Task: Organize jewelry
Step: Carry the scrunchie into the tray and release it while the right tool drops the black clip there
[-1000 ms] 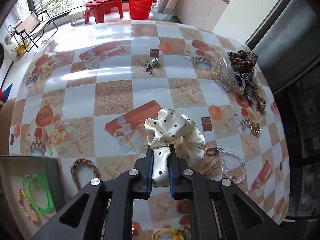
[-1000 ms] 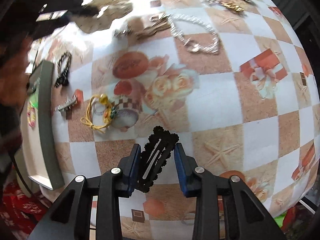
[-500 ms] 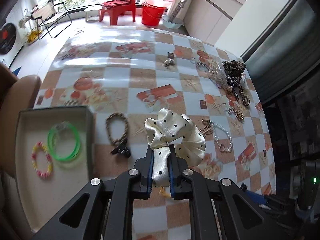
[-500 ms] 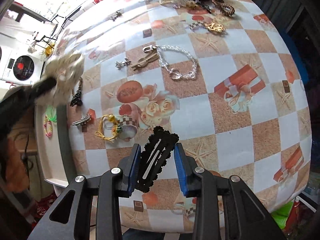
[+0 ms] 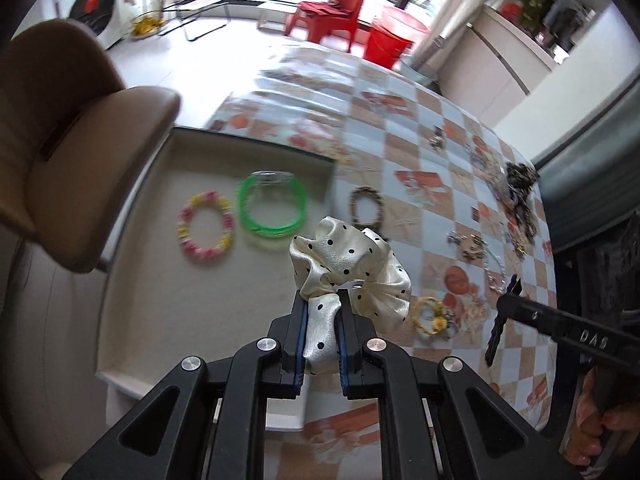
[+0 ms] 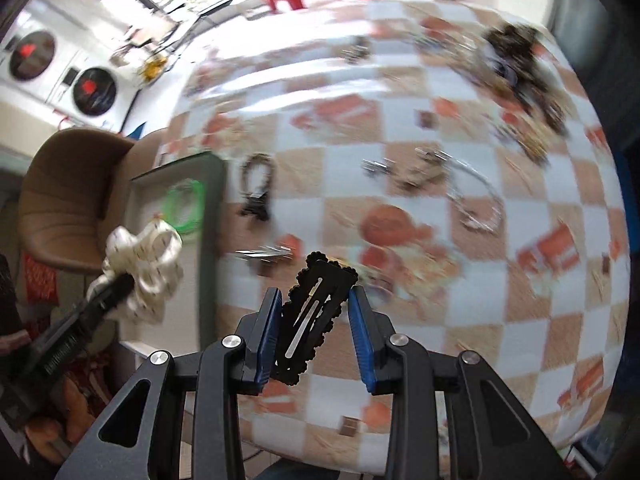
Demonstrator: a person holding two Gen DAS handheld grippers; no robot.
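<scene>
Table [image 5: 404,168] carries a checkered cloth; washers [image 6: 94,88] stand behind. Left gripper [image 5: 322,322] clamps the scrunchie [image 5: 352,268] over the tray's [image 5: 132,288] edge. Right gripper [image 6: 314,314] grips a clip [image 6: 314,314]. Far jewelry [image 6: 520,72] is blurred.

Left gripper [image 5: 322,328]: jaws clamped on a cream polka-dot scrunchie [image 5: 350,270], held above the tray's near right part.
Tray [image 5: 160,280]: holds a green bangle [image 5: 273,205] and a pink-and-yellow bead bracelet [image 5: 205,230], side by side.
Right gripper [image 5: 505,316]: at right edge, over the checked tablecloth [image 5: 404,128].
</scene>
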